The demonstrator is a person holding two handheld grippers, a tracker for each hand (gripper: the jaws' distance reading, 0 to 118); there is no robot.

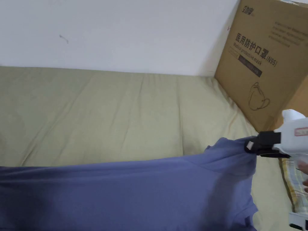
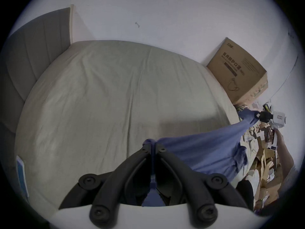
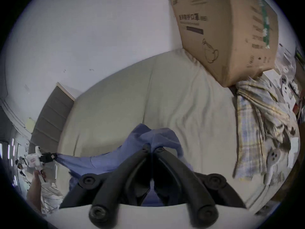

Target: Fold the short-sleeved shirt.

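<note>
I held the shirt [image 1: 120, 192] stretched in the air above the bed [image 1: 105, 114], left claw [image 2: 153, 145] and right claw [image 3: 152, 147] each clamped on an end, with no fold yet made, by my reckoning.

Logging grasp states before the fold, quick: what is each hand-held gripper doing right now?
Left hand-held gripper: closed on the blue shirt.
Right hand-held gripper: closed on the same shirt, which hangs stretched between them above the bed.
</note>
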